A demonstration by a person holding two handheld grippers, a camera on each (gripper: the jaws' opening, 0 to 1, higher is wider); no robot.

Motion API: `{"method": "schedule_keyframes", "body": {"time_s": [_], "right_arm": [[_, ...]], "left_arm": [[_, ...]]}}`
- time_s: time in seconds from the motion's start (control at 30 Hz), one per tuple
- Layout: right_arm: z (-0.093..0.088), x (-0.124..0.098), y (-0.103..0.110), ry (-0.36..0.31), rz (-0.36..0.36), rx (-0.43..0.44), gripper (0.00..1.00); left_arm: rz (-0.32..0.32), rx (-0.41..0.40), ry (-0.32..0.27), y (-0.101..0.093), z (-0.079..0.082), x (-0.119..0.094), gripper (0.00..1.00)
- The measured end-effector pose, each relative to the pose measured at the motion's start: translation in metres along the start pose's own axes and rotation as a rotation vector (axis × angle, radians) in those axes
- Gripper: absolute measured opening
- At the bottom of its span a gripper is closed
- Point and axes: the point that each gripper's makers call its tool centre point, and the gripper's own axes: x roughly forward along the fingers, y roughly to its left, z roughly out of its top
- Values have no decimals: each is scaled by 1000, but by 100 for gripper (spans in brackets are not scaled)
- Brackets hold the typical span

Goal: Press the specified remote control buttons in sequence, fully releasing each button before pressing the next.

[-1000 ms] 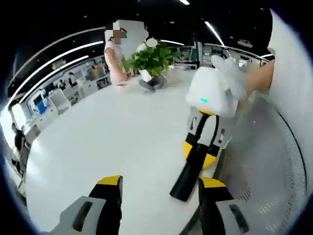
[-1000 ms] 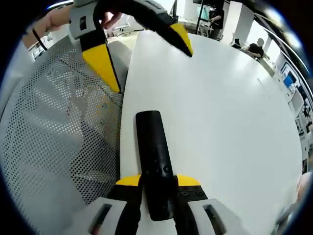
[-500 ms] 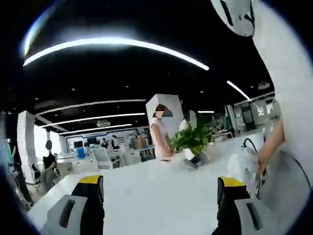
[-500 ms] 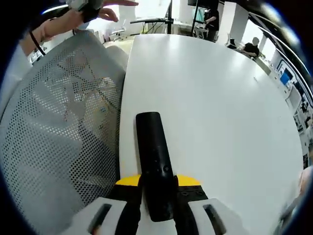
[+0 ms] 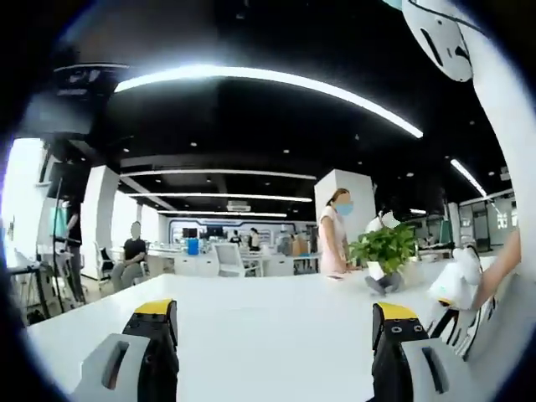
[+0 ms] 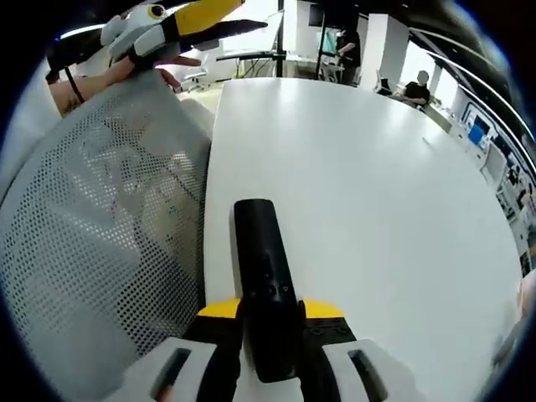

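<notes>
A long black remote control (image 6: 262, 268) lies lengthwise on the white table (image 6: 377, 184), with its near end between the yellow-tipped jaws of my right gripper (image 6: 270, 311), which is shut on it. The remote's small buttons face up. My left gripper (image 5: 272, 325) is held up in the air and level, open, with nothing between its jaws. In the right gripper view the left gripper's yellow jaw (image 6: 209, 12) pokes in at the top left, well away from the remote, with a hand (image 6: 109, 71) on it.
A grey mesh chair back (image 6: 92, 243) stands against the table edge left of the remote. A potted plant (image 5: 387, 249) and a standing person (image 5: 334, 243) are at the table's far side. Seated people and desks lie beyond.
The left gripper has lifted away from the remote and now points level across the room. Its jaw has come back into the top left of the right gripper view. The remote stays gripped.
</notes>
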Motion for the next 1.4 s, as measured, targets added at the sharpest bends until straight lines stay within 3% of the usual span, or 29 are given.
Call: {"method": "schedule_keyframes", "body": {"time_s": [0.03,0.07,0.1,0.17,0.23,0.3,0.37,0.57,0.73,0.97,1.17,1.23,1.3,1.4], "right_arm": [[0,0,0,-1,1,2,23],[1,0,0,-2,3,2,23],[1,0,0,-4,6,4,23],[1,0,-1,-7,11,15,23],[1,0,0,-10,14,22,22],[1,0,0,-16,16,28,22],[2,0,-1,-30,17,49,22],[4,0,-3,-46,11,131,22],[4,1,0,-27,-5,108,22],[5,-1,-3,-27,27,165,21],[4,-1,-3,-15,20,109,21],[4,-1,-4,-10,22,108,21],[3,-1,-8,-3,15,99,21],[3,-2,-13,5,6,82,21]], "left_arm": [[-5,-32,-39,2,4,0,100],[-17,-42,-38,-20,19,4,100],[-24,-56,-35,-24,20,6,100],[-55,-56,-5,-31,16,9,100],[-95,-6,50,-41,8,11,100],[-114,4,36,-47,10,13,100],[-142,-48,5,-53,15,14,100],[-101,-101,92,-50,0,18,100],[-82,-105,89,-50,0,21,100],[-86,-100,102,-51,-1,22,100],[-82,-97,109,-50,-3,19,100],[-79,-96,113,-30,-8,6,100],[-82,-95,118,-31,-6,6,100],[-83,-108,123,-22,-24,3,99]]}}
